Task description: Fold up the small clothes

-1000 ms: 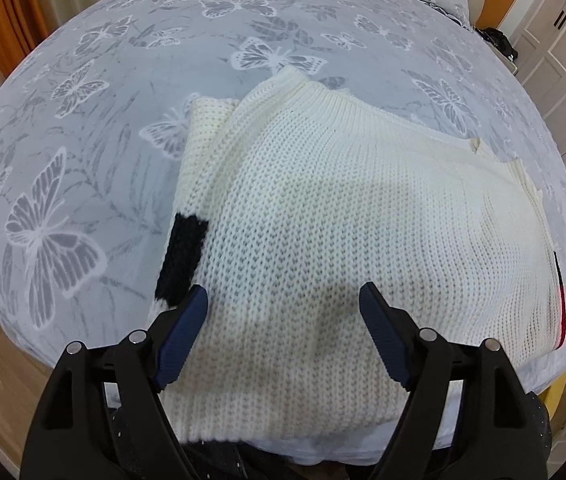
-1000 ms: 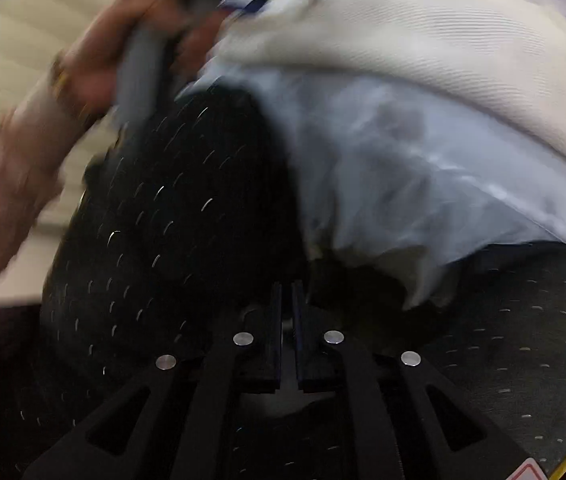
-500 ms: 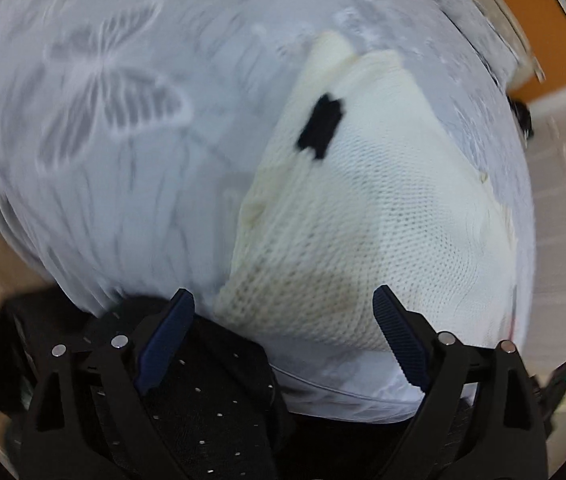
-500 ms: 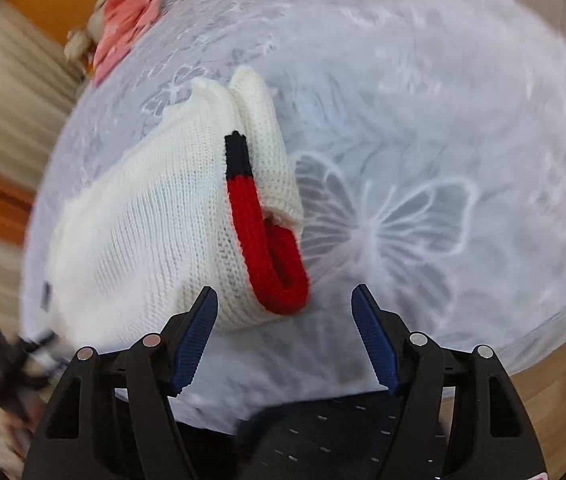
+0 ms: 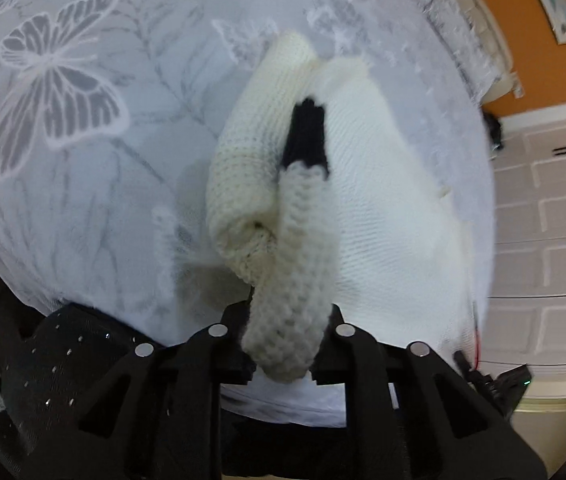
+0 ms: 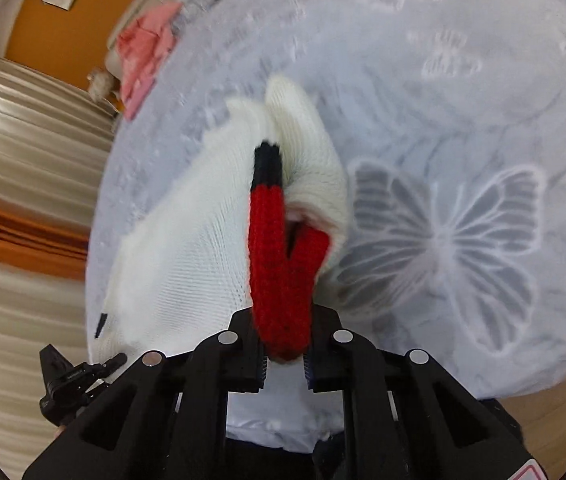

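Lying on the butterfly-print bedspread (image 5: 83,200), the cream knit sweater (image 5: 383,208) has both near corners lifted: the left gripper (image 5: 285,344) is clamped on its cream hem, the right gripper (image 6: 283,354) on its red cuff (image 6: 279,272). Pink clothing (image 6: 145,54) lies far off.

Left gripper (image 5: 285,344) jaws clamped on cream knit; right gripper (image 6: 285,350) jaws clamped on red knit.
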Demonstrator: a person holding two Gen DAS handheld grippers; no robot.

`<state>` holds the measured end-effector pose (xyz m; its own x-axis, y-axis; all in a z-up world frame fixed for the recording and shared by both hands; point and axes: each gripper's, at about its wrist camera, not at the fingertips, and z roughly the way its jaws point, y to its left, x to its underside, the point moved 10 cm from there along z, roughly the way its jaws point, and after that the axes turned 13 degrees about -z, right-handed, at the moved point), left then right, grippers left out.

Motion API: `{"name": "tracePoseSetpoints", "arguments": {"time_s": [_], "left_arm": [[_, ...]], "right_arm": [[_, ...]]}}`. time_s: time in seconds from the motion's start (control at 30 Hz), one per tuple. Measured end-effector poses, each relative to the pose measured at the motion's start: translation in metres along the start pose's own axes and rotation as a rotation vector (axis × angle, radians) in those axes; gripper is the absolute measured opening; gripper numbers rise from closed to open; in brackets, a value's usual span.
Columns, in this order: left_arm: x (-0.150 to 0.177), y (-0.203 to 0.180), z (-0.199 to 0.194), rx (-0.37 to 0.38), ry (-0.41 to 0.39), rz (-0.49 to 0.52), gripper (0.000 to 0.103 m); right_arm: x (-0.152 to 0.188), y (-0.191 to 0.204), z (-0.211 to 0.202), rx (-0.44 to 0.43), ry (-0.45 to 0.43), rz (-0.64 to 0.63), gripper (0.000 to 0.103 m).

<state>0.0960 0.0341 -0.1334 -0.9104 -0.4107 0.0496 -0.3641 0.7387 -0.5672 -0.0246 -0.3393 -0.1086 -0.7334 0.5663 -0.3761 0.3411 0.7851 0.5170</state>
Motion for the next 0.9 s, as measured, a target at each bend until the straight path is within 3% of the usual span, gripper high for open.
{"name": "tracePoseSetpoints", "arguments": {"time_s": [0.17,0.23,0.27,0.33,0.37,0.4,0.43,0.47,0.53,0.6,0.63,0.73,0.83,0.9], "left_arm": [[0.016,-0.001,-0.028,-0.001,0.051,0.044,0.016],[0.031,0.009,-0.029,-0.052,0.086,0.076,0.017],[0.038,0.014,-0.026,-0.087,0.094,0.098,0.018],[0.049,0.023,-0.022,-0.198,0.061,0.180,0.024],[0.049,0.025,-0.024,-0.240,0.030,0.209,0.027],[0.049,0.022,-0.030,-0.266,-0.014,0.231,0.028],[0.048,0.016,-0.038,-0.269,-0.055,0.245,0.031],[0.049,0.009,-0.044,-0.266,-0.089,0.256,0.040],[0.045,-0.005,-0.063,-0.274,-0.195,0.298,0.054],[0.039,-0.017,-0.072,-0.295,-0.267,0.346,0.064],[0.037,-0.022,-0.072,-0.309,-0.284,0.372,0.066],[0.035,-0.027,-0.062,-0.329,-0.274,0.391,0.066],[0.037,-0.019,-0.052,-0.322,-0.230,0.358,0.066],[0.040,-0.012,-0.047,-0.318,-0.204,0.327,0.066]], "right_arm": [[0.018,0.008,-0.041,0.006,0.013,-0.056,0.012],[0.036,0.002,-0.045,0.057,0.042,-0.084,0.013],[0.043,-0.005,-0.041,0.095,0.069,-0.102,0.017],[0.051,-0.028,-0.038,0.298,0.116,-0.156,0.024],[0.044,-0.031,-0.046,0.401,0.095,-0.192,0.024],[0.035,-0.023,-0.053,0.414,0.050,-0.223,0.024],[0.024,-0.008,-0.059,0.400,0.001,-0.261,0.025],[0.012,0.011,-0.062,0.367,-0.030,-0.306,0.025],[-0.006,0.063,-0.053,0.305,-0.033,-0.433,0.025],[-0.016,0.111,-0.023,0.214,-0.007,-0.550,0.041],[-0.017,0.128,-0.005,0.176,0.008,-0.587,0.050],[-0.013,0.162,0.058,0.123,0.098,-0.684,0.050],[-0.003,0.171,0.106,0.124,0.185,-0.714,0.043],[0.005,0.161,0.129,0.144,0.242,-0.704,0.020]]}}
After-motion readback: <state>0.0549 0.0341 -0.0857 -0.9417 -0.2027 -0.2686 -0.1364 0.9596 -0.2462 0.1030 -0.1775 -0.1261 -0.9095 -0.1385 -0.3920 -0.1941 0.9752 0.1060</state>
